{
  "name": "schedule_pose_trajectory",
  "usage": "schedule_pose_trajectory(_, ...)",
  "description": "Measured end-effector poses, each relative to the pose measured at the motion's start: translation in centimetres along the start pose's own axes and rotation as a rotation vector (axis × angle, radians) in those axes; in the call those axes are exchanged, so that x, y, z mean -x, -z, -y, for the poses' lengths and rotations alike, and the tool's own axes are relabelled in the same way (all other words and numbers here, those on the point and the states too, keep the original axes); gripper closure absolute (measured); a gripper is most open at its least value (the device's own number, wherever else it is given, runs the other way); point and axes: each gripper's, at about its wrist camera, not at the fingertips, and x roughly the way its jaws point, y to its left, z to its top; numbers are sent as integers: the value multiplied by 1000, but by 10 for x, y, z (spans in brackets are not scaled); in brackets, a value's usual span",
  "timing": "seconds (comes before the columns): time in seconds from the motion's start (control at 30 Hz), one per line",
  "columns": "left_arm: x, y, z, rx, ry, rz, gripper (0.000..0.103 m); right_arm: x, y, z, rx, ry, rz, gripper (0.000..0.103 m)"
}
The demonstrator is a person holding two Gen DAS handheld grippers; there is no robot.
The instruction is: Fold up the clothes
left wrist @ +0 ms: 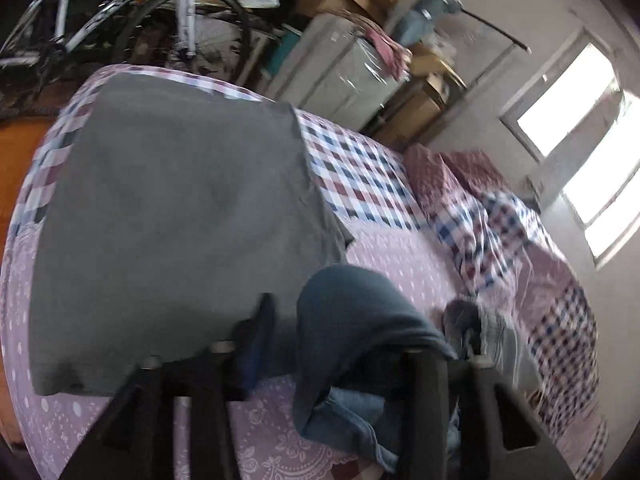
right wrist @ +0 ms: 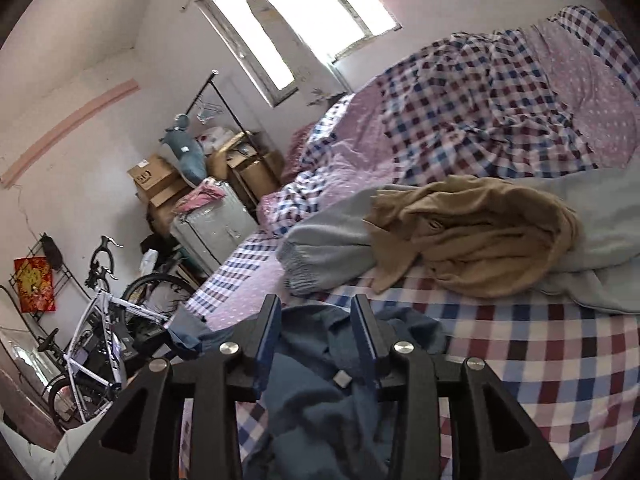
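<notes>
Task thing: crumpled blue denim shirt (right wrist: 320,392) with a collar and a metal button, lying on the checked and pink-dotted bed cover (right wrist: 540,352).
Where from the right claw: the right claw (right wrist: 316,340) stands directly over the heap; the collar lies between and just beyond its blue-padded fingers.
Right claw state: jaws parted, pads pressing on nothing; cloth sits in the gap but is not pinched.
Where from the left claw: in the left wrist view the same blue cloth (left wrist: 352,320) hangs over the right-hand finger of the left claw (left wrist: 336,344), bulging ahead of it.
Left claw state: jaws parted; the cloth is draped, not squeezed, as far as the blur lets me tell.
Shirt's long axis: cannot tell; it is bunched.
Nearer hand: both are at the shirt; the right looks better placed on the collar.
Folded already: flat grey garment (left wrist: 176,232), ahead and left of the left claw.
Waiting: tan garment (right wrist: 472,232) on a pale blue one (right wrist: 328,252), well beyond the right claw.
</notes>
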Motion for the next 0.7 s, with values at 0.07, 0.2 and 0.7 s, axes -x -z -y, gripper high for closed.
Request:
schedule_pose_trajectory(0.07, 1, -1, 4, -20, -6, 0, 31, 1, 1, 2, 13, 19, -10, 62)
schedule_pose_trajectory(0.2, 9, -6, 1, 0, -21, 37, 23, -27, 21, 8, 77, 33, -179, 60)
schedule_pose_trajectory(0.7, 61, -5, 27, -169, -24, 241, 18, -70, 59, 39, -7, -52, -408, 60)
